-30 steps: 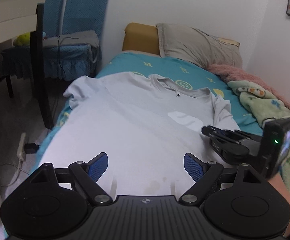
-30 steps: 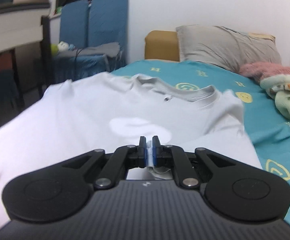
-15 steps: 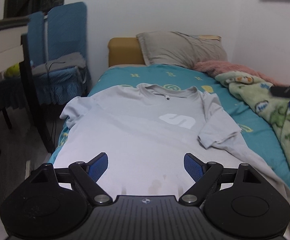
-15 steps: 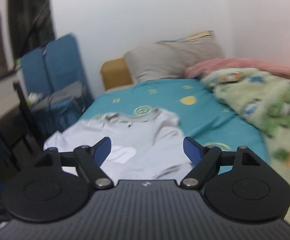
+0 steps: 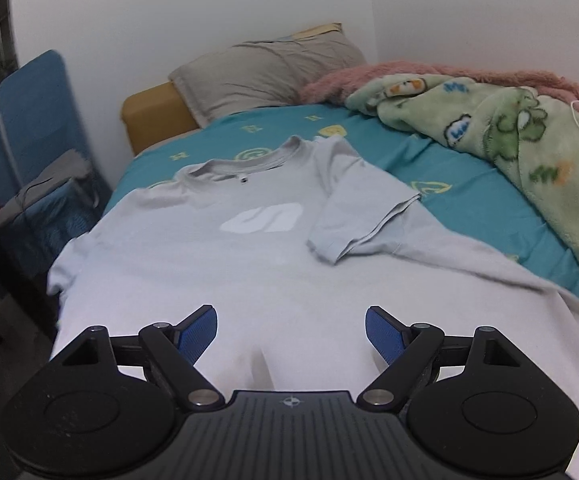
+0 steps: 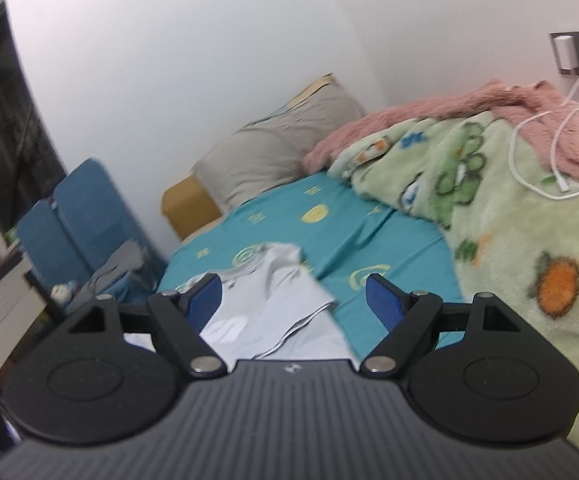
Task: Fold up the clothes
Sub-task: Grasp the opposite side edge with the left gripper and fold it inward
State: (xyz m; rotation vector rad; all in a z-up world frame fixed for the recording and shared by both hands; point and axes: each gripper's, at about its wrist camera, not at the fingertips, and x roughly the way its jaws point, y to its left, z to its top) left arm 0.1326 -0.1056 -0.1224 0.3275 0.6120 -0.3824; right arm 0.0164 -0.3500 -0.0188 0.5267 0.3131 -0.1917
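Your left gripper [image 5: 291,330] fills the bottom of its frame, released, blue pads wide apart with nothing between them, hovering over the lower part of a pale grey T-shirt [image 5: 217,264]. The shirt lies flat on the teal bed sheet [image 5: 461,184] in the centre of the frame, collar toward the grey pillow [image 5: 265,74] at upper centre, and its right-of-frame sleeve [image 5: 365,216] is folded inward over the chest. A green blanket [image 5: 529,140] is heaped at right. Your right gripper [image 6: 293,300] is also released and empty, raised above the shirt.
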